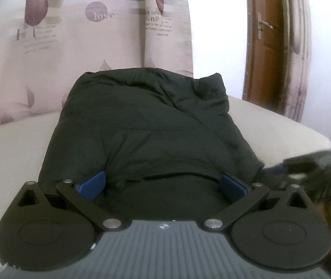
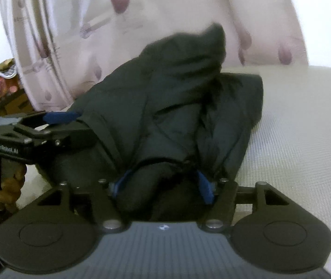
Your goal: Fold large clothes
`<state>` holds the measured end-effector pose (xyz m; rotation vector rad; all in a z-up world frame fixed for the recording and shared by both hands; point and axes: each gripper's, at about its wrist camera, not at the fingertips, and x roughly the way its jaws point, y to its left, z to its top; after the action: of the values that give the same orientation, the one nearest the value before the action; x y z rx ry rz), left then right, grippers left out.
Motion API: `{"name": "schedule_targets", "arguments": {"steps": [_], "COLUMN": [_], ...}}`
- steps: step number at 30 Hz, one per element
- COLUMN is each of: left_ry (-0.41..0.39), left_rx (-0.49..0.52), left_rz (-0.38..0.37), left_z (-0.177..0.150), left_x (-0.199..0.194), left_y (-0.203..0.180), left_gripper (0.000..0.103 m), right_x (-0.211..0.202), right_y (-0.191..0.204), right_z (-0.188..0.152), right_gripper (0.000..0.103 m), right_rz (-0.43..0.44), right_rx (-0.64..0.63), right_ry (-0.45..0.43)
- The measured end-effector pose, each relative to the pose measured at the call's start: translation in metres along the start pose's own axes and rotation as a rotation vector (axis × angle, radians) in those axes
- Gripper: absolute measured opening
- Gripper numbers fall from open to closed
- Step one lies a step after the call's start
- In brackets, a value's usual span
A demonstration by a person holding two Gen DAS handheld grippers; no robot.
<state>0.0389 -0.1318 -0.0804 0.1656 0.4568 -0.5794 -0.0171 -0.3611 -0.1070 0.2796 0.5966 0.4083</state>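
A bulky black padded jacket [image 1: 142,125] lies folded into a thick bundle on a cream cushioned surface [image 1: 14,153]. My left gripper [image 1: 163,183] is open wide, its blue pads [image 1: 94,182] on either side of the jacket's near edge. In the right wrist view the jacket [image 2: 172,107] is bunched and lifted. My right gripper [image 2: 163,186] has its blue pads [image 2: 206,190] closed in on a thick fold of it. The left gripper [image 2: 58,118] shows at the left of the right wrist view, against the jacket's side.
A pale curtain [image 1: 84,34] with purple leaf prints hangs behind the surface. A brown wooden door [image 1: 267,41] stands at the back right. Cluttered brown items [image 2: 5,88] sit at the left of the right wrist view. The cream surface [image 2: 300,127] extends to the right.
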Motion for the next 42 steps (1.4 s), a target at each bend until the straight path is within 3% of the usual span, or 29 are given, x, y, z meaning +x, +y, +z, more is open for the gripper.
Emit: {"name": "schedule_targets", "arguments": {"steps": [2,7,10,14,15,18,20,23,29,32,36,39,42], "left_ry": [-0.014,-0.034,-0.038,-0.046,-0.048,-0.054,-0.053,-0.053,-0.053,-0.039,-0.032,-0.025,-0.023], "left_rx": [0.005,-0.022,-0.047,-0.073,-0.081,-0.105,-0.128,-0.146,-0.138,-0.117,-0.111,-0.114,-0.116], "left_rz": [0.029,0.035,0.027,0.022,0.019,-0.008,-0.024,-0.046,-0.036,-0.018,-0.014,-0.009,-0.006], "left_z": [-0.002,-0.004,-0.005,-0.007,-0.007,-0.007,-0.006,-0.006,-0.008,-0.007,-0.007,-0.006,-0.005], "left_x": [0.001,0.000,-0.002,-0.005,-0.006,-0.008,-0.008,-0.009,-0.005,-0.005,-0.005,-0.004,-0.004], "left_y": [-0.005,-0.009,-0.007,-0.006,-0.005,-0.004,-0.001,0.001,0.000,-0.004,-0.004,-0.004,-0.005], "left_gripper": [0.103,0.103,0.103,0.103,0.103,0.103,0.103,0.103,0.103,0.103,0.103,0.103,0.103], "right_x": [-0.011,-0.057,-0.033,0.030,0.044,0.076,0.082,0.094,0.113,0.093,0.025,-0.009,-0.022], "right_y": [-0.016,-0.003,0.016,0.025,0.016,-0.012,-0.027,-0.034,-0.043,-0.049,-0.024,0.009,0.029], "right_z": [0.019,0.086,0.132,0.159,0.159,0.148,0.137,0.121,0.120,0.125,0.120,0.093,0.057], "right_gripper": [0.062,0.064,0.062,0.044,0.038,0.033,0.032,0.032,0.032,0.034,0.036,0.037,0.037], "right_rz": [0.046,-0.007,-0.065,-0.153,-0.168,-0.217,-0.214,-0.210,-0.194,-0.191,-0.160,-0.126,-0.158], "right_rx": [0.070,-0.045,-0.200,-0.344,-0.321,-0.252,-0.178,-0.162,-0.104,-0.027,-0.024,-0.110,-0.151], "right_ry": [0.024,-0.159,-0.163,-0.059,-0.015,0.091,0.110,0.123,0.133,0.103,-0.076,-0.087,-0.044]}}
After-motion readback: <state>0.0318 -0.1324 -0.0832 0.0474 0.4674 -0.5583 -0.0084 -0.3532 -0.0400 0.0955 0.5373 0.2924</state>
